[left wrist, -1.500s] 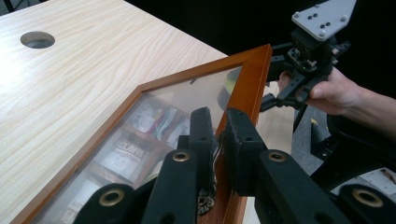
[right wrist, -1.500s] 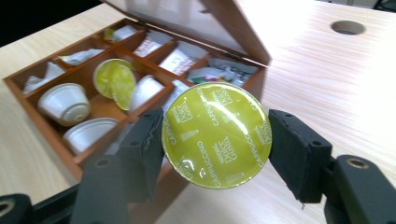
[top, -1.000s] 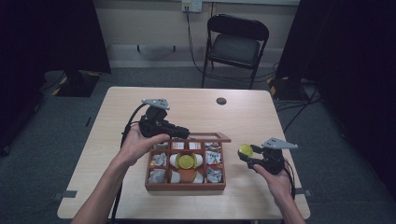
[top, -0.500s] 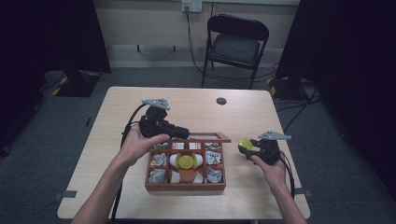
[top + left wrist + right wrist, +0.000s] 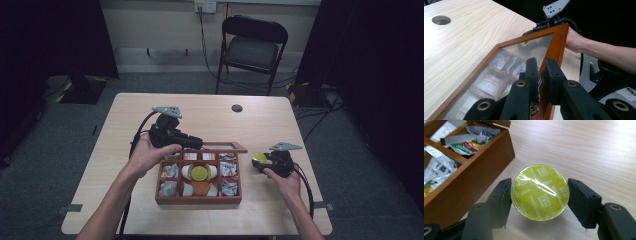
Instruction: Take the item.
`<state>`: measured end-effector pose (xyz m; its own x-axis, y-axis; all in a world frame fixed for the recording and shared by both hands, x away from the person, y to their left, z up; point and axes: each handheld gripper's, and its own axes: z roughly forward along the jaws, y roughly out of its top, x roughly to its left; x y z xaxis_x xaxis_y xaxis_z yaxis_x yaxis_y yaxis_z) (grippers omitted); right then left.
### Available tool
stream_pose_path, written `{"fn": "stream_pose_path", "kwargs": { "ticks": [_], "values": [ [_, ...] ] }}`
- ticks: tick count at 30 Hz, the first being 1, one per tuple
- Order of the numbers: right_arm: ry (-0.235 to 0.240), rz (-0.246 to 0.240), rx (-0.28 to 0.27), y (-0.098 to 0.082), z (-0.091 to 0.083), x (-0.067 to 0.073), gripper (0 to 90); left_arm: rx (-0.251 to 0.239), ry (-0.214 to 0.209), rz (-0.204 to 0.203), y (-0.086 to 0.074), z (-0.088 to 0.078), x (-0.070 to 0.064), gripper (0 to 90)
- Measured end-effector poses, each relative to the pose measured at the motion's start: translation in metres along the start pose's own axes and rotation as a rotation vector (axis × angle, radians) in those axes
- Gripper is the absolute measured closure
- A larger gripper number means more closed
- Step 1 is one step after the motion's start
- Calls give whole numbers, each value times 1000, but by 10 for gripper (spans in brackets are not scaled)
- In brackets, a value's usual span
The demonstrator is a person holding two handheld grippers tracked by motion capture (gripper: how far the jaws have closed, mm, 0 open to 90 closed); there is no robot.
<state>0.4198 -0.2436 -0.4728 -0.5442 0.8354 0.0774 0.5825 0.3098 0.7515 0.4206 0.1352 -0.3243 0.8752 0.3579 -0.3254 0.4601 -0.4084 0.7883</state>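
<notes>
Both grippers are clamped: right gripper [image 5: 539,192] on a lime foil-topped capsule [image 5: 539,192] whose "Cappuccino" print the high view can't resolve, left gripper [image 5: 541,72] on the box's lid [image 5: 556,42].

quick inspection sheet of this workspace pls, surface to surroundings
surface: light wood table with a round hole
job's things: wooden box holding sachets and a pod; glazed lid raised; green capsule beside the box
clutter: nothing seen
grippers: left gripper shut on lid frame; right gripper shut on capsule
cables: black cable trails from left gripper
surroundings: folding chair, dark curtains, grey floor
</notes>
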Motion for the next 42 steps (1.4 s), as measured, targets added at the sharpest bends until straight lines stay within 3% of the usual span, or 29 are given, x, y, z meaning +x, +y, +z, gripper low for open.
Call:
{"fn": "stream_pose_path", "kwargs": {
  "ticks": [5, 12, 15, 19, 23, 32, 42],
  "values": [
    [-12, -12, 23, -2, 5, 2, 378, 2, 0, 2, 0, 0, 0, 818],
    [-19, -11, 13, -3, 7, 2, 372, 1, 2, 4, 0, 0, -1, 818],
    [-11, 1, 9, -3, 6, 1, 294, 5, -2, 0, 0, 0, -1, 818],
    [-6, 11, -22, -1, 2, 1, 232, 5, -1, -2, 0, 0, -1, 818],
    [8, 20, -17, -1, -2, 0, 199, 6, -2, -1, 0, 0, -1, 818],
    [-18, 20, -19, -10, -22, -7, 198, 12, 5, -5, -1, 1, -2, 818],
    [-45, -22, 71, -43, -40, -8, 191, 39, 11, -11, -4, 3, -7, 816]
  ]
}}
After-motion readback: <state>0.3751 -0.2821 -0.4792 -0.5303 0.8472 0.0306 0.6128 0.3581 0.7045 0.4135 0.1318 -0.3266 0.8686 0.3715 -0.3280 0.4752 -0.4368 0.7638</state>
